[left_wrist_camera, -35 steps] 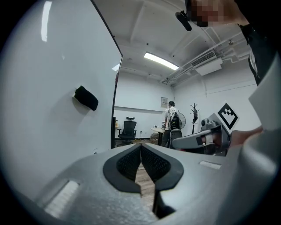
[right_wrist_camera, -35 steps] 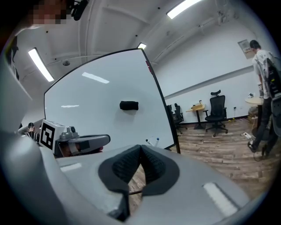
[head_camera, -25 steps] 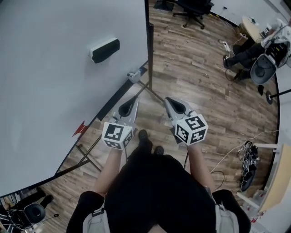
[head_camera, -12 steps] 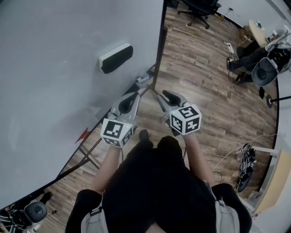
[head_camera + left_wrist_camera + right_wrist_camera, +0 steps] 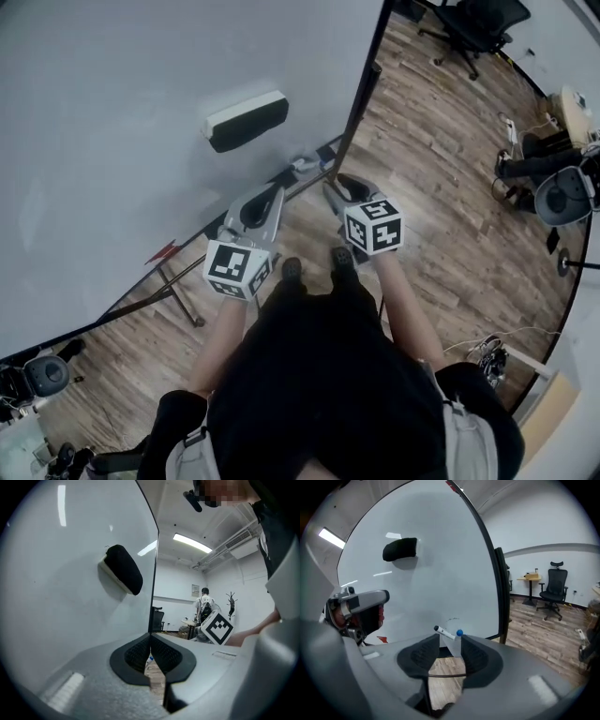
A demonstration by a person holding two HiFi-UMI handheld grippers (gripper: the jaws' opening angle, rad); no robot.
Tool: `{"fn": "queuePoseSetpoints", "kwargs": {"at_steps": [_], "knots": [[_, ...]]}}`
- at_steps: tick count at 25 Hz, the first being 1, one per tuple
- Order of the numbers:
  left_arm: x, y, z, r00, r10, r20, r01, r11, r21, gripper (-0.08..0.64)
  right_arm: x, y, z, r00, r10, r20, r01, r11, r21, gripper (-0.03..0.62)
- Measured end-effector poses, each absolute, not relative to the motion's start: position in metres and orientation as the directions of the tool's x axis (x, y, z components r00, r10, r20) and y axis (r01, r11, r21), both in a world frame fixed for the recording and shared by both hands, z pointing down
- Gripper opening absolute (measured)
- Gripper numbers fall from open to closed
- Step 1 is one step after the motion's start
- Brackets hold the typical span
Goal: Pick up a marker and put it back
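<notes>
Marker (image 5: 443,631) lies tilted on what looks like a small clear holder (image 5: 452,648) at the whiteboard's (image 5: 426,583) bottom edge, close to the dark frame post (image 5: 500,597). A blue cap (image 5: 459,633) is just beside it, and I can't tell whether it belongs to this marker. My right gripper (image 5: 450,641) is short of the marker, jaws opening, nothing between them, with the marker lined up beyond the gap. My left gripper (image 5: 150,638) has its jaws together and holds nothing. Risks as I judge them: coming in off-line, one jaw nudges the tilted marker and it rolls off to the floor. If I pinch at the blue cap, the grip could slip. If I push too deep, the jaws could hit the board or the post.
</notes>
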State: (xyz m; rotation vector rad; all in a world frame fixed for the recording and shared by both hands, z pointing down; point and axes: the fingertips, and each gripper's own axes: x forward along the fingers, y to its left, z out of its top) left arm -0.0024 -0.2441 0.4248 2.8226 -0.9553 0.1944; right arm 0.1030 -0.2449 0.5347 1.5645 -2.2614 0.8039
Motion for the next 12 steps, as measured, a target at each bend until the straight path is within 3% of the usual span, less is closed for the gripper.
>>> {"fn": "queuePoseSetpoints", "kwargs": {"at_steps": [12], "knots": [[0.006,-0.228,0.438,0.583,-0.781,0.224,-0.811,-0.576,0.105,0.012,0.103,-0.294,0.577,-0.558,-0.616,0.556,-0.827,0.472,-0.306,0.149]]}}
